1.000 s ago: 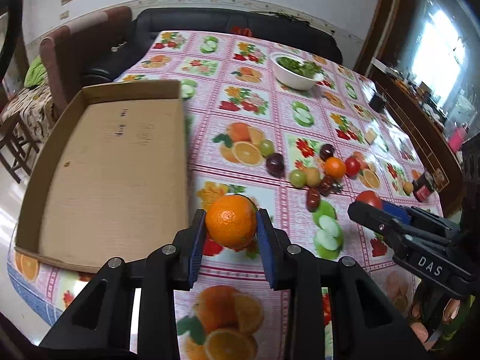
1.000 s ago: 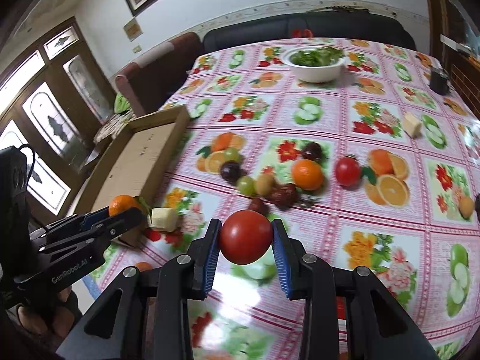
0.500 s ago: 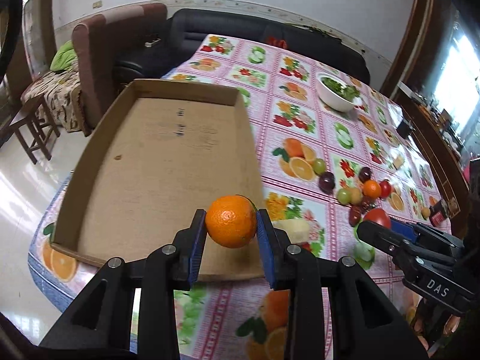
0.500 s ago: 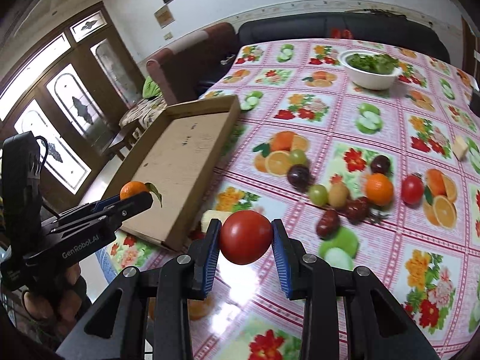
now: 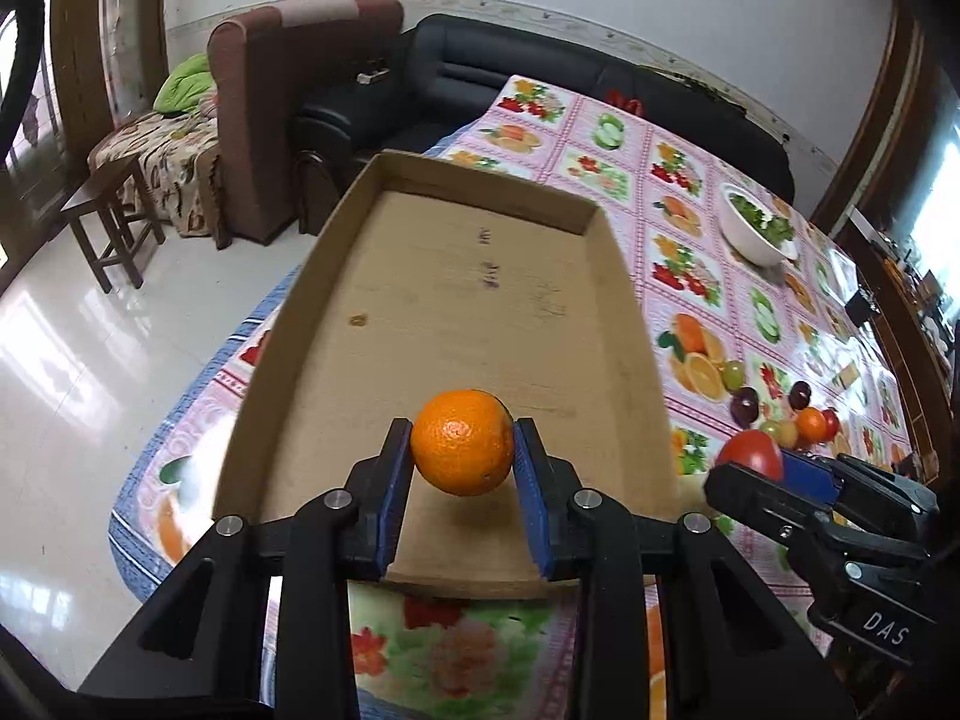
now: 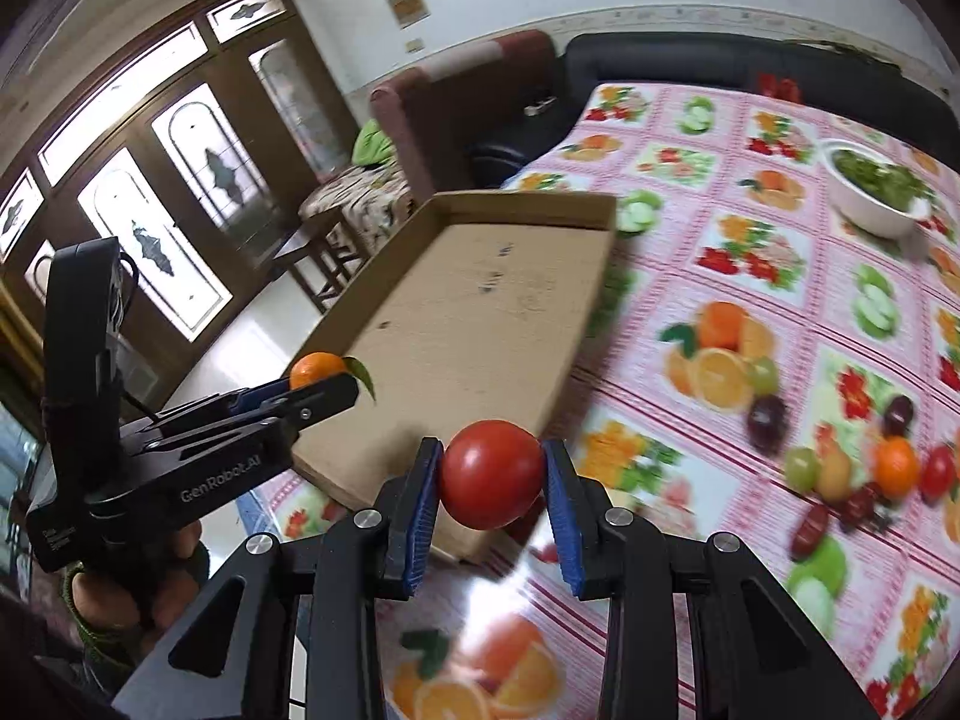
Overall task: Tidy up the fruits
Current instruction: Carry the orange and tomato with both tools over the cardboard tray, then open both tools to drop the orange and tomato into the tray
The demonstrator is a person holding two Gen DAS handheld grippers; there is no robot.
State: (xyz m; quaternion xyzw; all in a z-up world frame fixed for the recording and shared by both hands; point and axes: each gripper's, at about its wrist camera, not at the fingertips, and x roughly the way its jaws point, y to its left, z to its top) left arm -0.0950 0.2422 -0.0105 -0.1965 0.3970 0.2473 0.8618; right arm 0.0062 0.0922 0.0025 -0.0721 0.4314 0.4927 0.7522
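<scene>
The left tool (image 5: 462, 468) clamps an orange (image 5: 462, 443) across its middle, hanging over the near end of the cardboard tray (image 5: 336, 252) that lies at the counter's (image 5: 678, 210) left edge. The right tool (image 6: 492, 483) pinches a red tomato (image 6: 492, 474) between its blue pads, above the tray's near right corner.

The orange looks firm and fairly light, with a dimpled peel that should give the pads grip, so a hold at its widest girth suits it. The tomato seems smoother and softer: its skin could slip or bruise under a hard squeeze, so a gentle hold across its middle and a low release seem wise. Being round, both may roll on the flat tray floor.

The other fruits (image 6: 840, 462) sit clustered toward the counter's right side.
</scene>
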